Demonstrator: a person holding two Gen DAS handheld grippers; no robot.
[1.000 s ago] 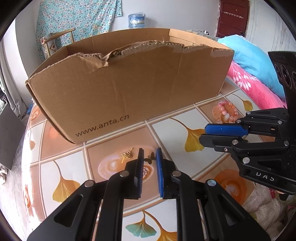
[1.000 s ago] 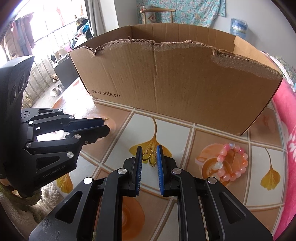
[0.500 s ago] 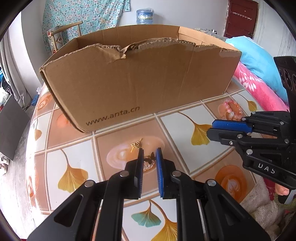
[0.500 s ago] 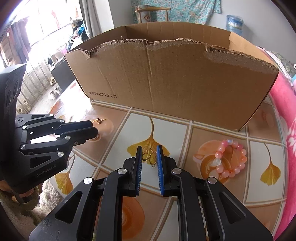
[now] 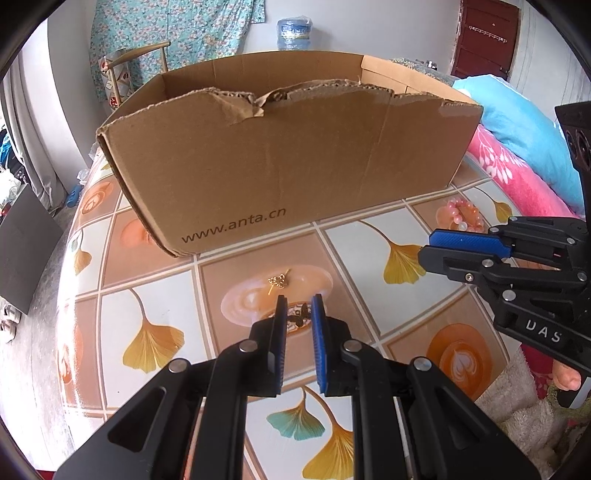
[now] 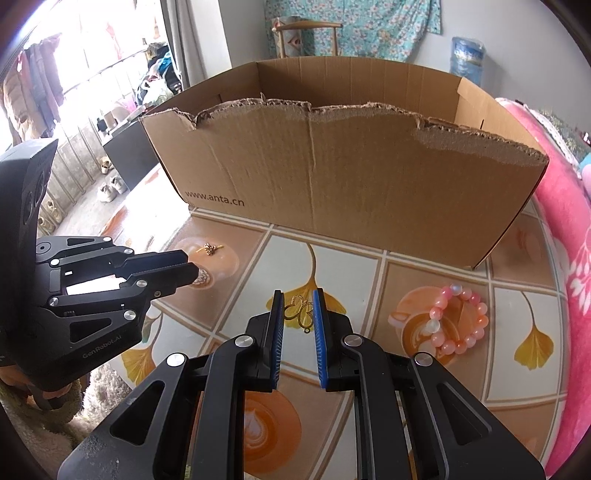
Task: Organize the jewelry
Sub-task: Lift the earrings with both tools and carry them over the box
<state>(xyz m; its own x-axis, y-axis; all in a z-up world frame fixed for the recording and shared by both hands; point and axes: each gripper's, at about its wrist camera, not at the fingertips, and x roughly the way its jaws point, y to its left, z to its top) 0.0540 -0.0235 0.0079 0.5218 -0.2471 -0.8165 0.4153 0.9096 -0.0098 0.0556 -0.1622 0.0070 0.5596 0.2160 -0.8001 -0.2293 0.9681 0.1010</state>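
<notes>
My left gripper (image 5: 297,300) is shut on a small dark butterfly-shaped piece (image 5: 300,316), held just above the patterned table (image 5: 159,306). A gold earring (image 5: 279,282) lies on the table just beyond its fingertips. My right gripper (image 6: 298,293) is shut on a gold openwork pendant (image 6: 301,310), from which a tiny ring dangles. A pink bead bracelet (image 6: 458,321) lies on the table to its right. Behind both stands an open cardboard box (image 6: 351,192) with a torn front rim. Each gripper shows in the other's view: the right gripper (image 5: 428,243) and the left gripper (image 6: 188,269).
The box (image 5: 277,166) spans most of the table's back. A pink blanket (image 6: 569,221) and a blue pillow (image 5: 524,122) lie along the right side. A wooden chair (image 5: 129,62) and a water bottle (image 5: 293,33) stand by the far wall. The table's edge curves away at the left.
In both views the box now sits lower and more of its inside shows. The gold earring on the table has drawn further from my left fingertips. Both grippers keep their pieces.
</notes>
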